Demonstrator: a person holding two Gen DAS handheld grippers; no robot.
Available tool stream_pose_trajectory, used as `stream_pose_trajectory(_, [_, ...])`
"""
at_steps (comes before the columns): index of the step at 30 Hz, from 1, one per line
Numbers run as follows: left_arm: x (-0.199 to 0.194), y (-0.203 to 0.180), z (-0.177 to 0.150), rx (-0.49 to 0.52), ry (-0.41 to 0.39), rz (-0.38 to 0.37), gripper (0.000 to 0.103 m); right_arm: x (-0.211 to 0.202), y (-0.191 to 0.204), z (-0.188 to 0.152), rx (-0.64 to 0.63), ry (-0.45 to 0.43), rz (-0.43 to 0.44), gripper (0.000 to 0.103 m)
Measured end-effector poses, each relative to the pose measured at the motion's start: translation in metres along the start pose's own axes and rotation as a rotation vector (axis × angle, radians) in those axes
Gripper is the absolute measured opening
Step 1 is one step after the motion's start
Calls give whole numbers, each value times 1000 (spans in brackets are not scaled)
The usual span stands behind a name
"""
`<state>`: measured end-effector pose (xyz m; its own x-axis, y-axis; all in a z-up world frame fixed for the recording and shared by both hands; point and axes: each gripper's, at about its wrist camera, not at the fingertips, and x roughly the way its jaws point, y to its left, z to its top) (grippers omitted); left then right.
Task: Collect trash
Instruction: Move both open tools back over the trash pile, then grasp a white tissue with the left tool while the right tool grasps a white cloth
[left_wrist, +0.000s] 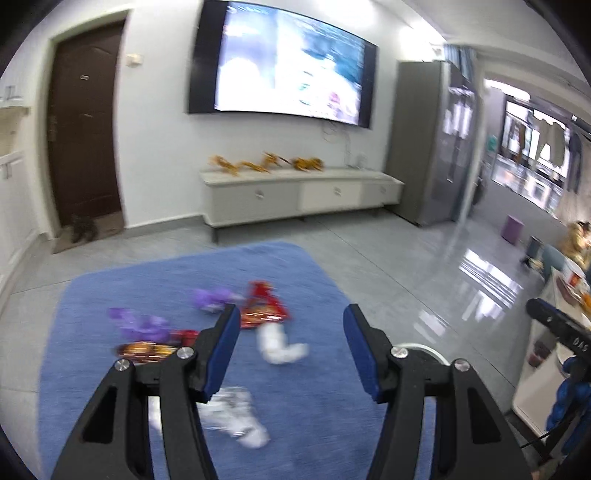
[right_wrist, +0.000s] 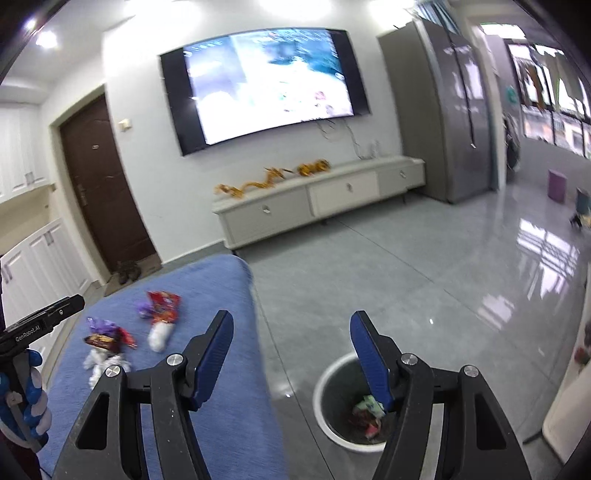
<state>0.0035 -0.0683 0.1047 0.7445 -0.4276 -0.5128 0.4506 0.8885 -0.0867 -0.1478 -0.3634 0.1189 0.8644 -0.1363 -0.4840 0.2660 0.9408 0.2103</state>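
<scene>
My fingers (left_wrist: 225, 343) are apart on both grippers, holding nothing. Wrappers (left_wrist: 264, 306) lie on the blue mat (left_wrist: 314, 406). The bin (right_wrist: 332, 387) has trash inside.

Wrappers (left_wrist: 264, 306) on blue cloth (left_wrist: 314, 424)

Bright ceiling light, floor (left_wrist: 480, 280) glare, motion blur, fisheye-warped edges.

The left claw (left_wrist: 290, 326) hangs open and empty above the blue rug (left_wrist: 314, 406); red (left_wrist: 264, 306), purple (left_wrist: 142, 325) and white wrappers (left_wrist: 279, 345) lie scattered on the rug.
</scene>
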Motion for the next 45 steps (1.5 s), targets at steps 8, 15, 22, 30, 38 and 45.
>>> stream_pose_trajectory(8, [-37,73,-10,-95,-69,171,61,21,54,12,-80,-6,107,64])
stream_pose_trajectory(15, [-33,135,-34,-184,-22,266,61,37,81,15,-127,6,146,64])
stream_pose_trajectory(22, [-9,152,-60,-217,65,248,61,69,105,8,-153,66,198,64])
stream_pose_trajectory(30, [35,158,-89,-250,198,194,61,115,126,-8,-162,163,235,64])
stream_pose_trajectory(38, [87,140,-116,-226,356,111,54,203,163,-37,-201,339,320,60])
stream_pose_trajectory(45, [95,133,-123,-203,369,113,35,259,190,-64,-231,440,326,48])
